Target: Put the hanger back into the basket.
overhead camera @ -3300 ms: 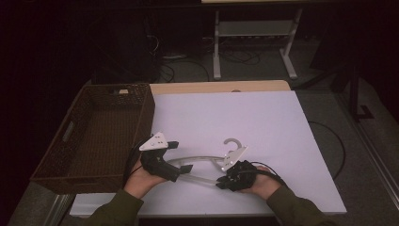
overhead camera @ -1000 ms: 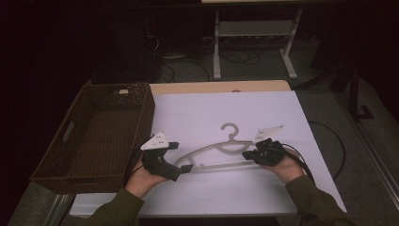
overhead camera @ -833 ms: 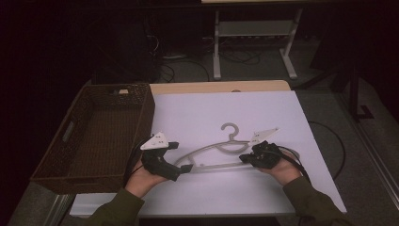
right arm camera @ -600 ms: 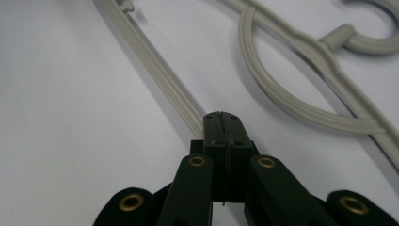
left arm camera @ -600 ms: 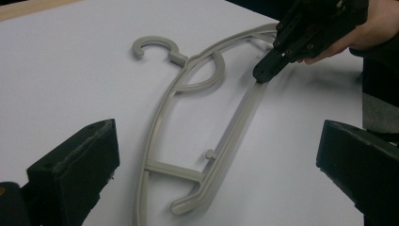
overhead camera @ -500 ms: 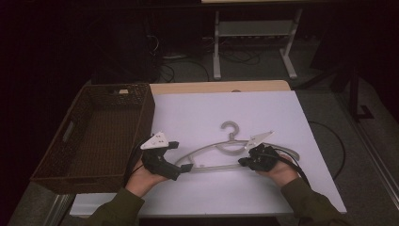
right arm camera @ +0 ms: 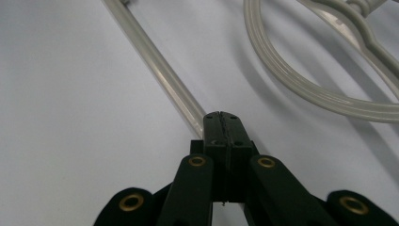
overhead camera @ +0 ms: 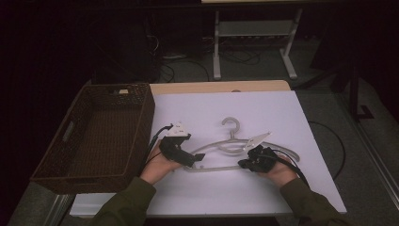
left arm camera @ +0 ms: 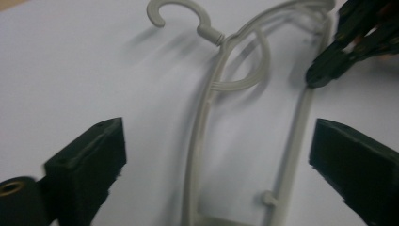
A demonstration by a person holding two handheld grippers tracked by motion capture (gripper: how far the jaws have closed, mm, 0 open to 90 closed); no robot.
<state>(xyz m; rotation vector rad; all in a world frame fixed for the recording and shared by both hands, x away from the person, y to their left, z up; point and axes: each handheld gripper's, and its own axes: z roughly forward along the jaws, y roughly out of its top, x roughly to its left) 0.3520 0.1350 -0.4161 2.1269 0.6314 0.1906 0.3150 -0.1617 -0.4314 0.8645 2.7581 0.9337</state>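
Your right gripper (right arm camera: 222, 123) has its jaws pressed together over the hanger's (overhead camera: 230, 155) clear bottom bar, which runs on ahead of the tips; your left gripper (left arm camera: 214, 169) stands spread wide, the hanger's near end lying flat between the jaws, untouched. Beyond the left jaws the hook (left arm camera: 181, 16) curls on the white table (overhead camera: 263, 108); farther off to their side sits the wicker basket (overhead camera: 101, 132).

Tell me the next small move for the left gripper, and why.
Probably close the left gripper: its jaws stand wide open either side of the hanger, while the right gripper looks already shut on the hanger's bottom bar.
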